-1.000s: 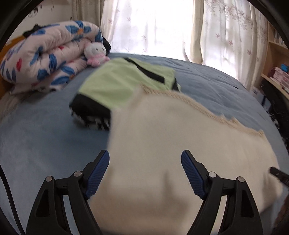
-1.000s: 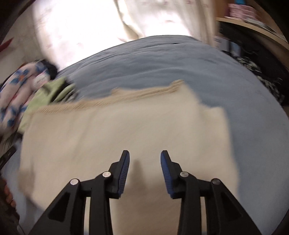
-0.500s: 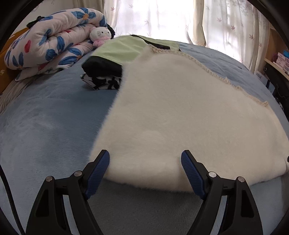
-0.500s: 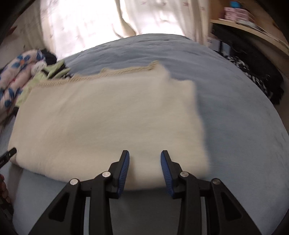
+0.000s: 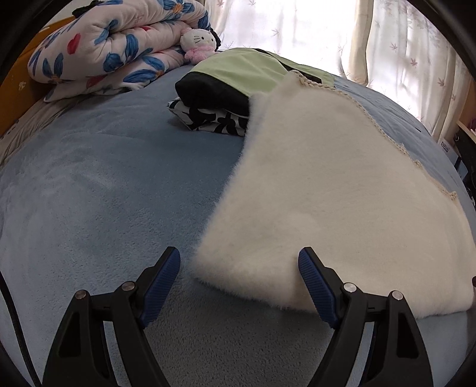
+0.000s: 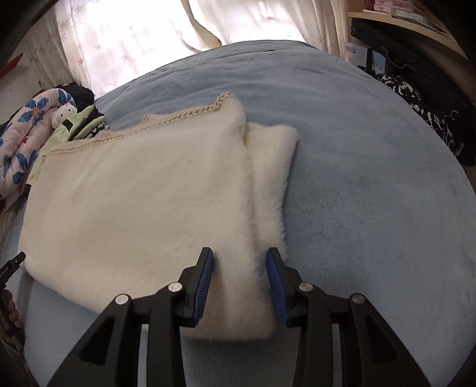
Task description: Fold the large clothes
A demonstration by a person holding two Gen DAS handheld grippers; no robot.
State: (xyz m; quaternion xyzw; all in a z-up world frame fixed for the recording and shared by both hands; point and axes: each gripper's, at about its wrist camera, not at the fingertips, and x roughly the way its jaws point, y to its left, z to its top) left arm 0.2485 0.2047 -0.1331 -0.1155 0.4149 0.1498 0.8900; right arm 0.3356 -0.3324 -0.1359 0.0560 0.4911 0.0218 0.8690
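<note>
Your left hand-held gripper [image 5: 239, 268] was spread wide at the near corner of the folded cream blanket [image 5: 327, 193] on the bed [image 5: 104, 193]; your right hand-held gripper [image 6: 239, 269] stood partly spread astride its edge. No writing was legible.

Occlusion: my cream fleece garment [image 5: 342, 193] is covering the right end of the folded clothes stack [image 5: 220, 98] | Cut-off: frame edge is clipping floral quilt [image 6: 17, 140] | Unclear: shelf items [image 6: 398, 7] are reading too small.
</note>
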